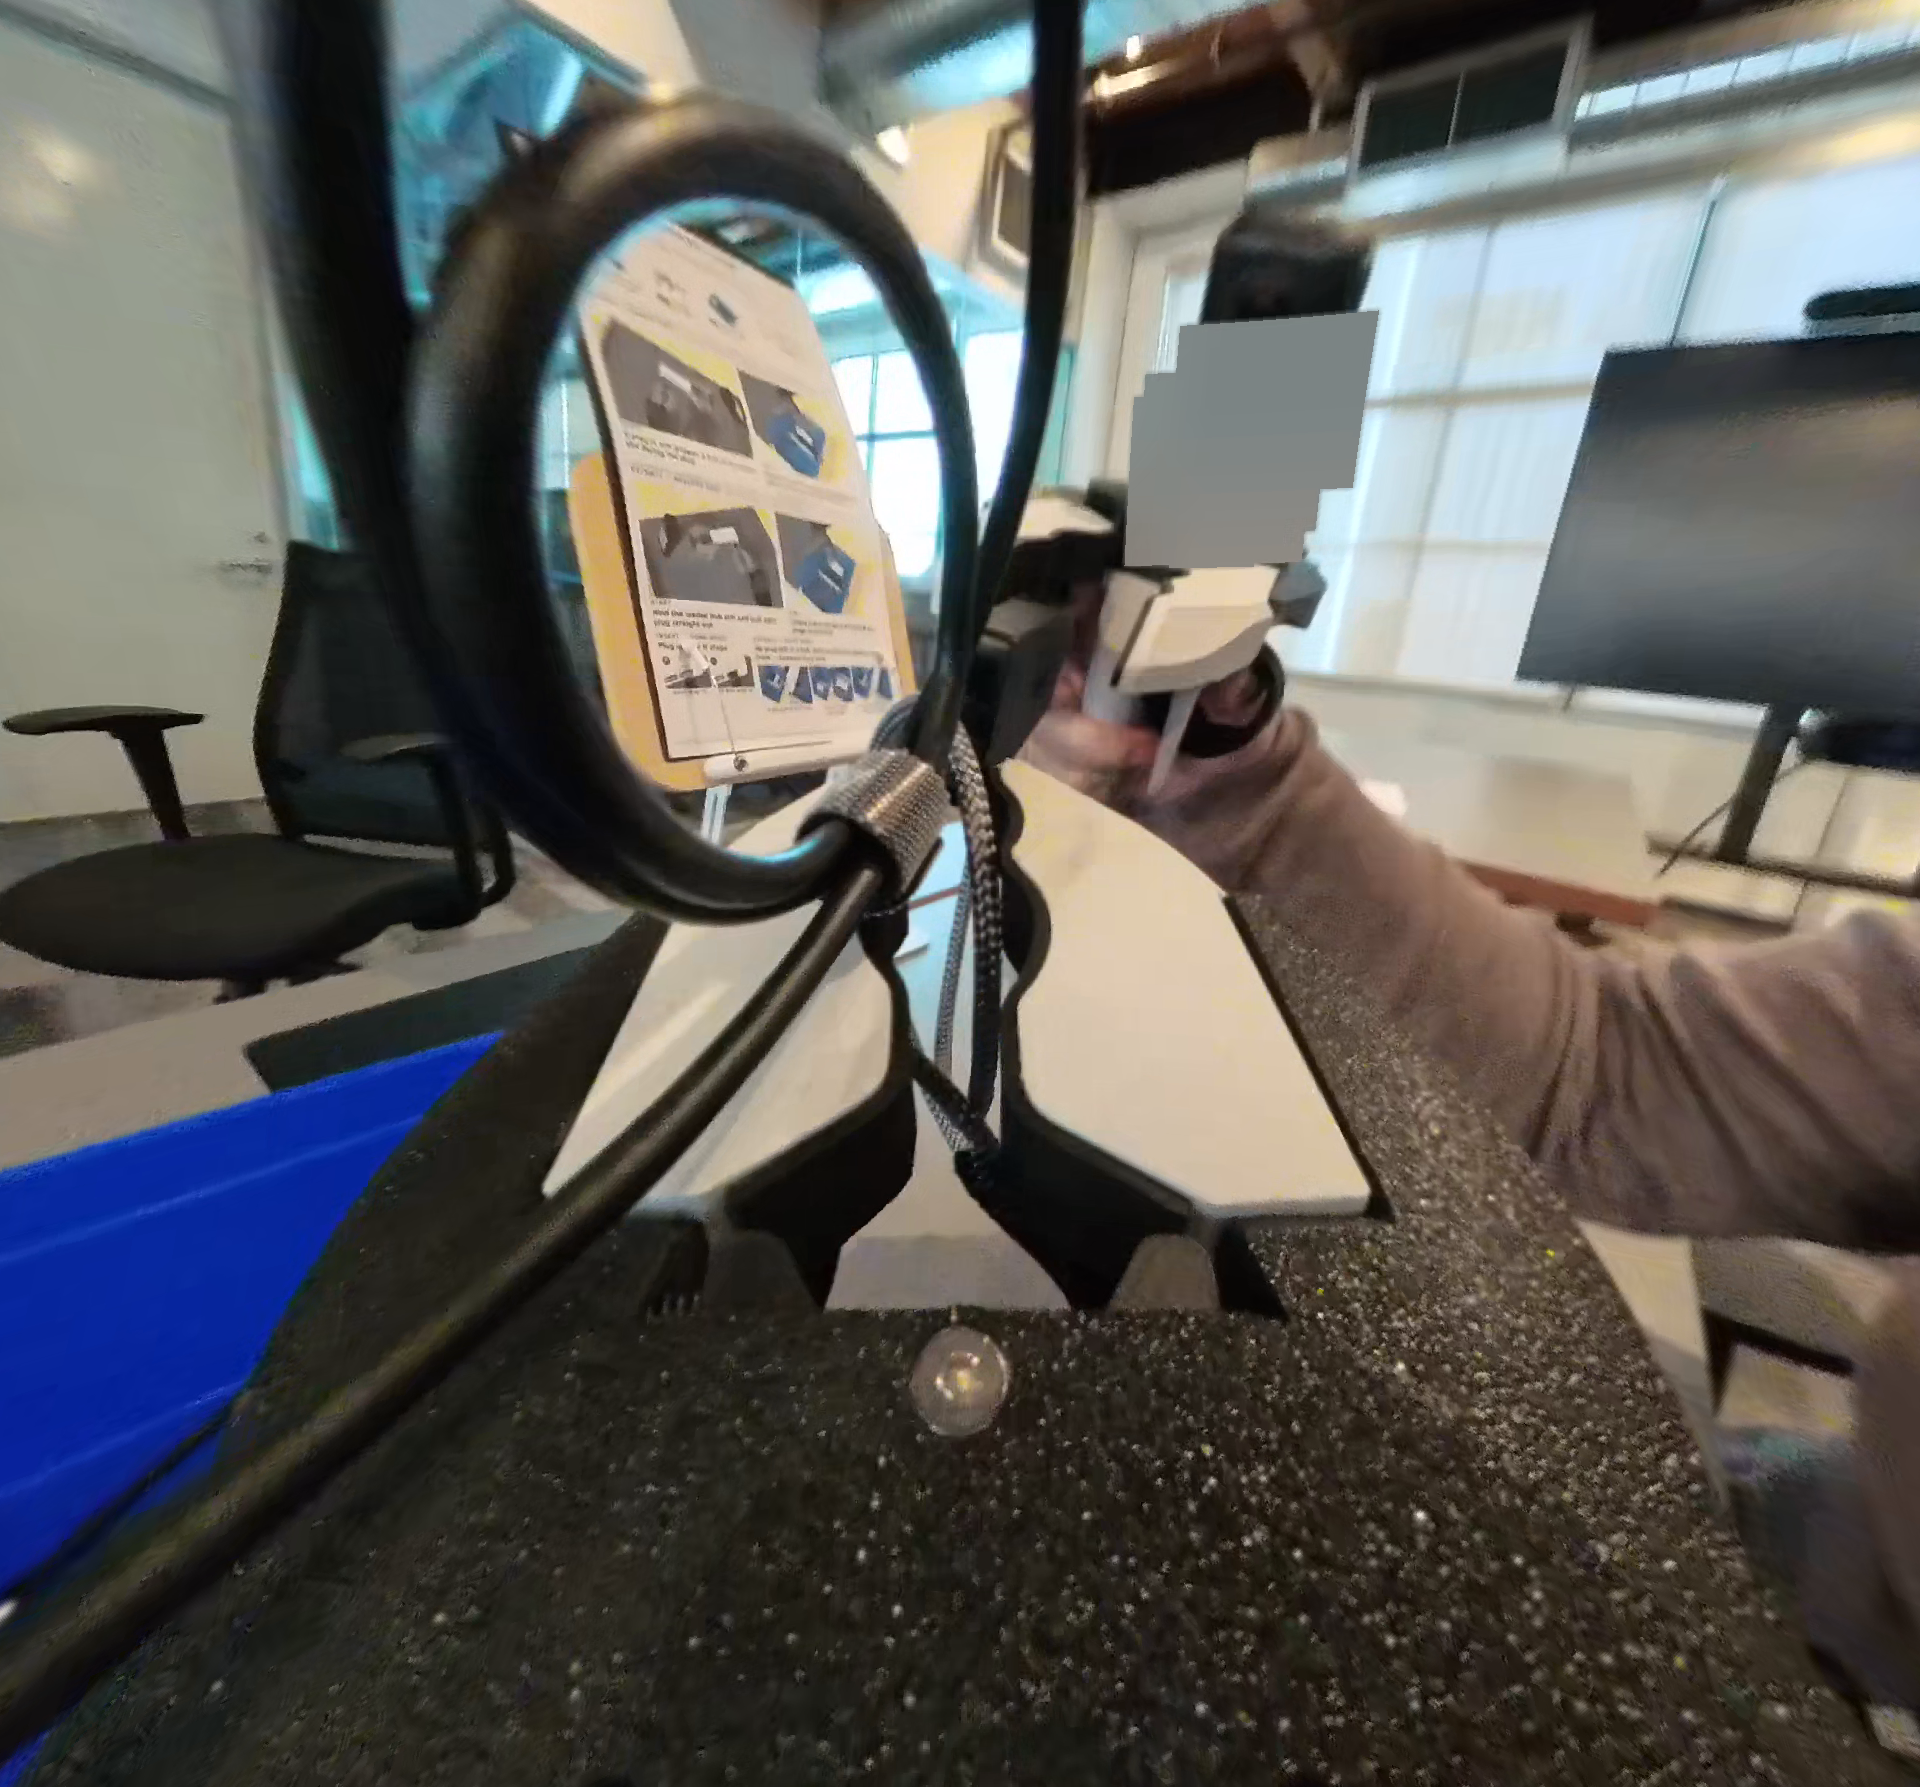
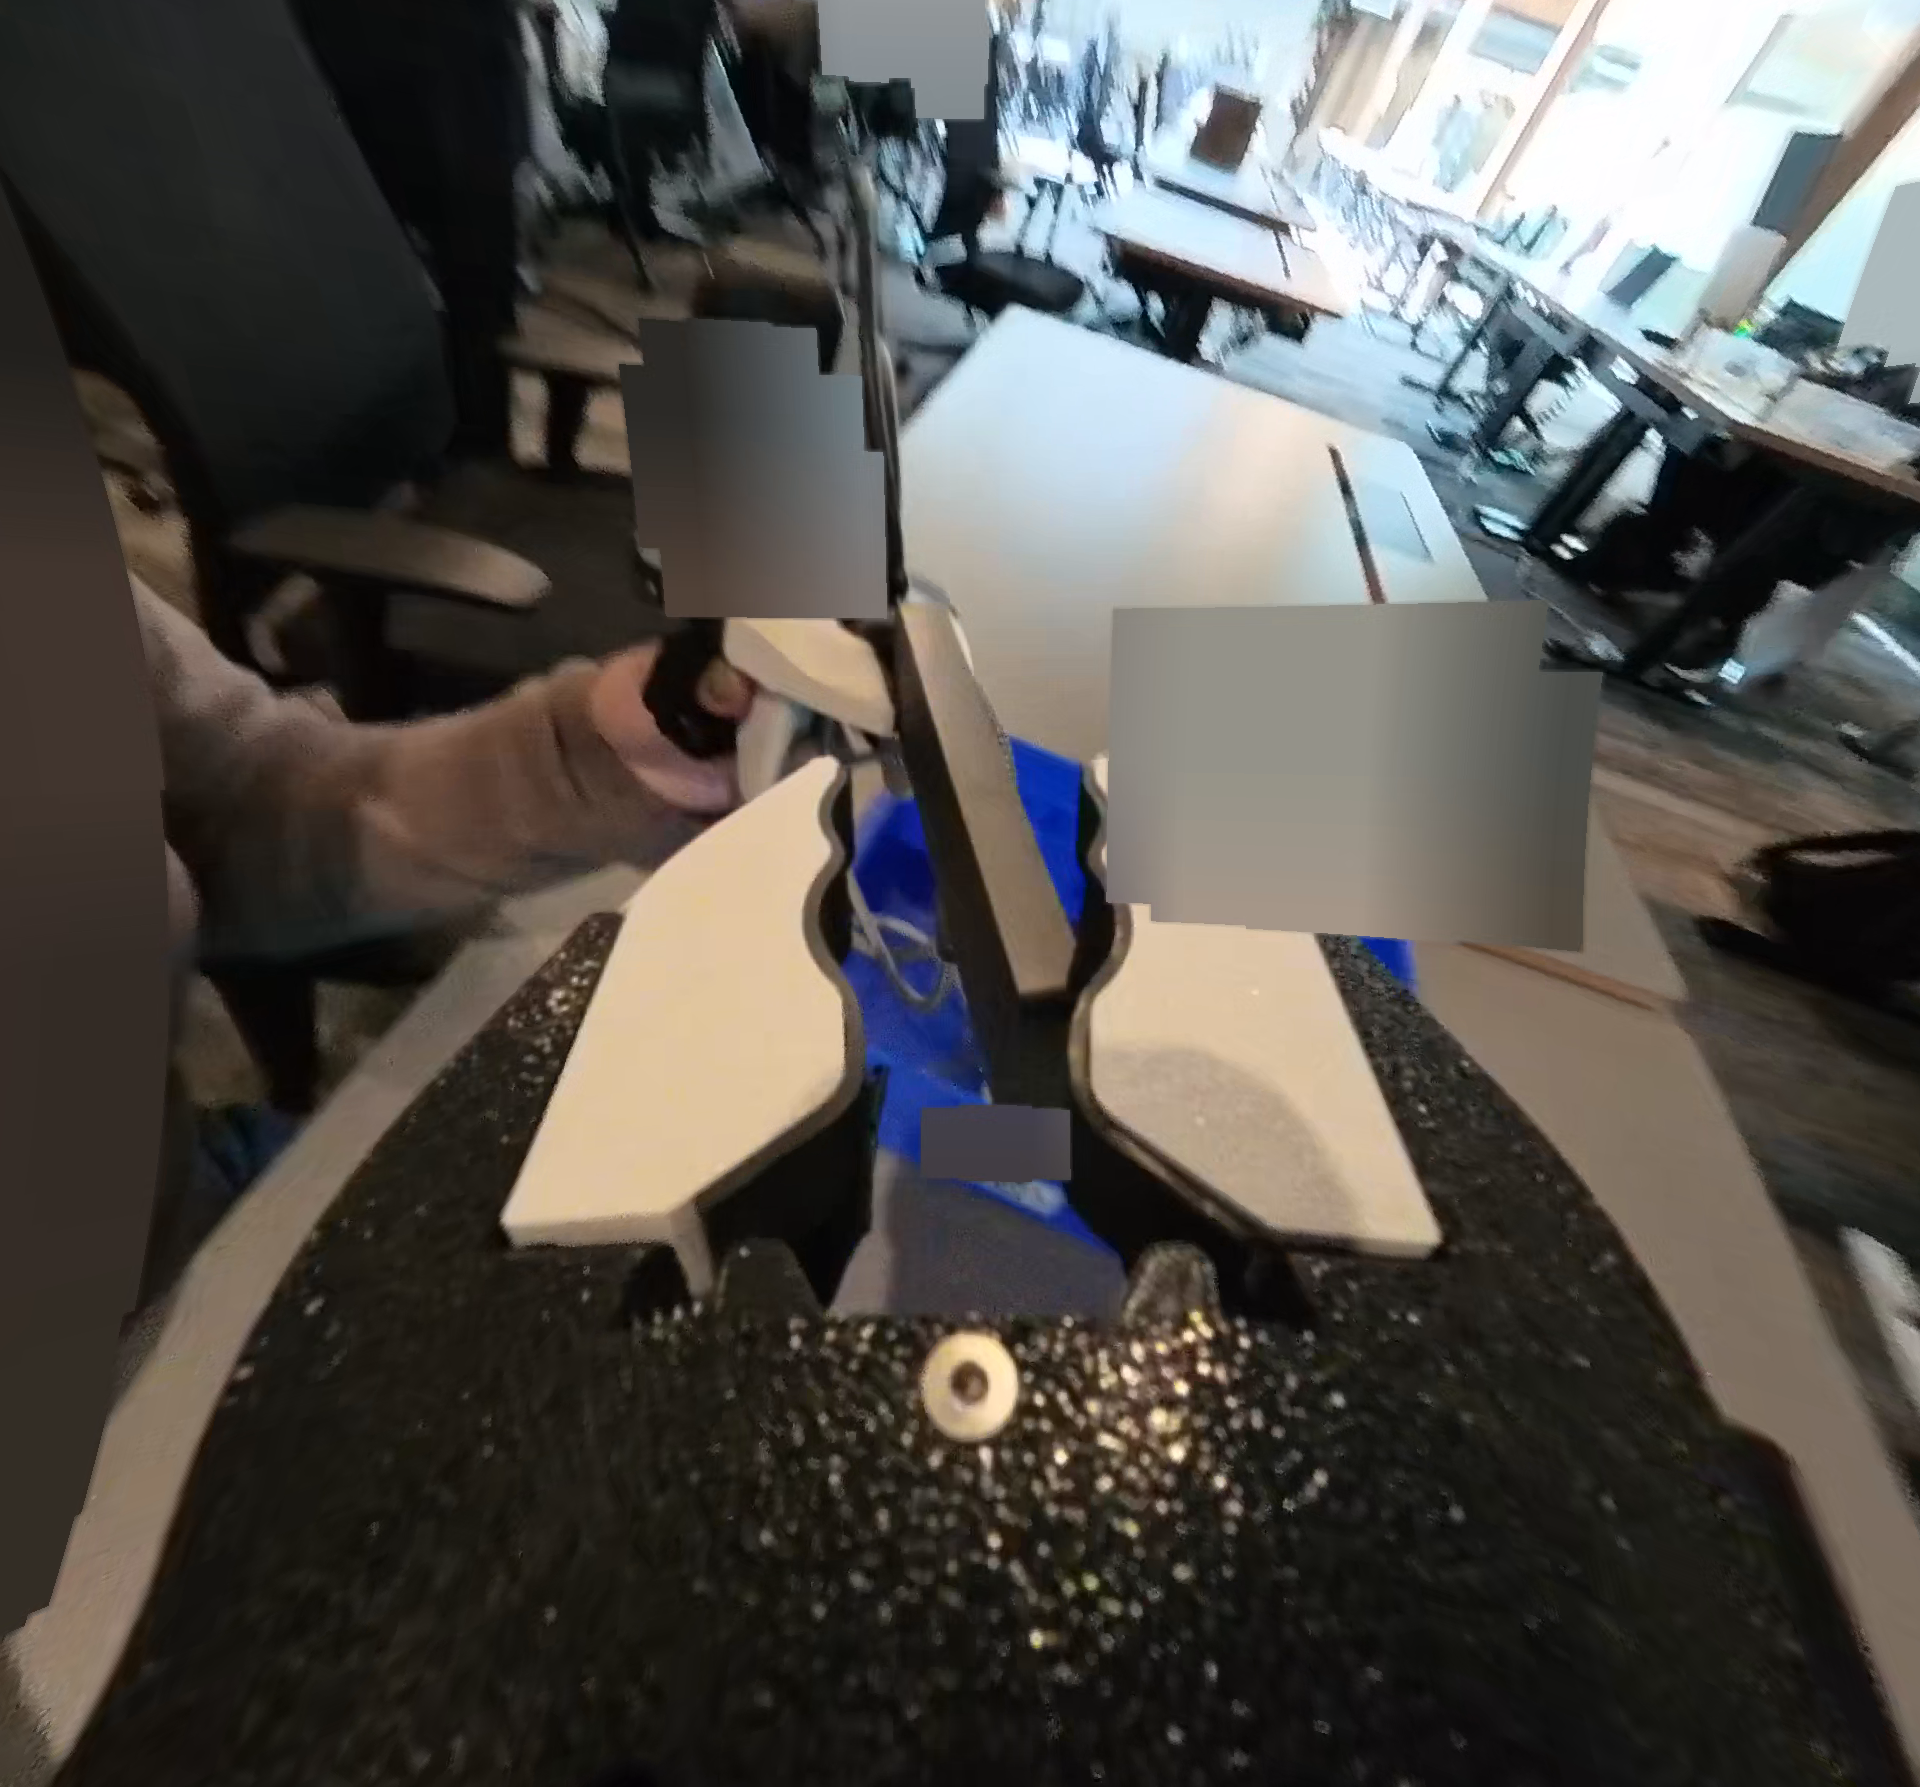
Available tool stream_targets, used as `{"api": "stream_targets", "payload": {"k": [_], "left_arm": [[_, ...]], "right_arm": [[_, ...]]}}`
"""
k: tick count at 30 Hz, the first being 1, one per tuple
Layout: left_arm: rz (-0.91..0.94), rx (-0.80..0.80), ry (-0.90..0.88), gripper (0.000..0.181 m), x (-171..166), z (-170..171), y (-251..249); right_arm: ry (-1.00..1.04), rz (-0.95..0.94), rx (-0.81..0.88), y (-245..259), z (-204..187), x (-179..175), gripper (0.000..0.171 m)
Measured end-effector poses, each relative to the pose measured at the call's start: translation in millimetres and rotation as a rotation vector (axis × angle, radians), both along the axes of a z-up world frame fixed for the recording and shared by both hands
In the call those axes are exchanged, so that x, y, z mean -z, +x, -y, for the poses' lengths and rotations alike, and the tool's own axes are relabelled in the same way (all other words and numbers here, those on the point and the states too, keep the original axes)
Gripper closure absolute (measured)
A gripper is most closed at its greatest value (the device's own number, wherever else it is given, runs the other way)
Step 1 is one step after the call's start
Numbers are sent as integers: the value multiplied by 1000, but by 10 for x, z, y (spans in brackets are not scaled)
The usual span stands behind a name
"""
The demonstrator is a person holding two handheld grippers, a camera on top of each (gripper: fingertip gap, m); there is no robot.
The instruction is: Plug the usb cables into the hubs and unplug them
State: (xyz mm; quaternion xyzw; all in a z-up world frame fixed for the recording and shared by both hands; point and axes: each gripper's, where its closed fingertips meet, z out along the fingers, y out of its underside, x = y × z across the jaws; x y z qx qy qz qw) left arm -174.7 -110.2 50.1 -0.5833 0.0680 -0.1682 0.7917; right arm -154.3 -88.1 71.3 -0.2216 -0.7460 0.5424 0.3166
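1. Your left gripper has its jaws nearly closed on a braided cable, pinched between the two white fingers. A grey braided wrap binds that cable to a thick black cable just above the fingertips.
2. The thick black cable curls into one full loop in front of the left camera; two more black strands rise out of the top of the view, and one runs down to the lower left.
3. Your right gripper has its jaws narrowly apart around a long dark hub, which stands tilted between the fingers. I cannot tell whether the fingers press on it.
4. Below the hub sits a blue bin with thin white cords inside; in the left view its blue wall fills the lower left corner.
5. The white bench stretches behind the bin. One instruction sheet stands on a wooden easel at its far edge.
6. Around it is an open office: one black chair on the left, one dark screen on a stand to the right, rows of desks, bright windows, and exposed ducts overhead.
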Motion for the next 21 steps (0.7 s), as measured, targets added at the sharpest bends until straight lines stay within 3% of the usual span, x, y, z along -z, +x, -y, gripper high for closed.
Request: {"api": "stream_targets", "payload": {"k": [1, 7, 10, 16, 19, 21], "left_arm": [[-39, -4, -25, 170, -20, -61, 49], [-272, 34, -128, 169, -215, -380, 448], [-364, 28, -137, 169, -437, -480, 584], [-470, 88, -57, 168, -1106, -686, 948], [-427, 115, 4, 135, -1397, -809, 1125], [-390, 134, -6, 121, -1410, -889, 1207]], "right_arm": [[61, 9, 28, 29, -43, 12, 132], [320, 50, 152, 238, -290, -58, 141], [398, 73, 175, 392, -375, -159, 156], [376, -5, 267, 762, -550, -746, 161], [327, -110, 406, 984, -809, -1045, 161], [228, -162, 474, 1176, -987, -1158, 161]]}}
